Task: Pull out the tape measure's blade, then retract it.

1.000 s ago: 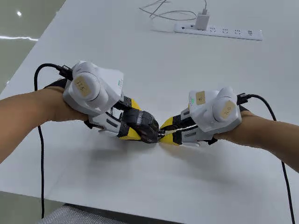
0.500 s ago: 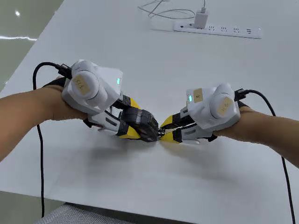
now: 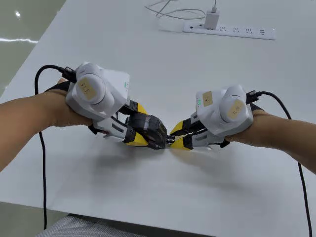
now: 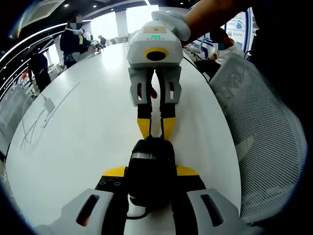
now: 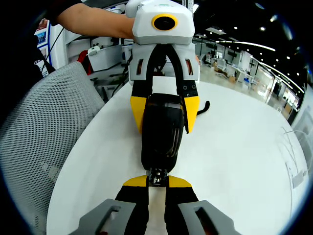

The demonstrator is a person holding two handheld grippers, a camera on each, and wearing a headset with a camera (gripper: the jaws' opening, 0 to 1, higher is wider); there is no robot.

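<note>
The tape measure (image 3: 150, 132) is clamped by its black case between the jaws of the left hand-held gripper (image 3: 144, 134), close to the desk (image 3: 148, 192). This grip is judged to keep the case from following when the blade is drawn. Directly ahead of those jaws, nose to nose, the right hand-held gripper (image 3: 177, 140) is set. Its jaws are closed to a thin gap on the end hook (image 5: 157, 176), just at the case's mouth. Hardly any blade is seen out, so the pull is judged not yet begun.
</note>
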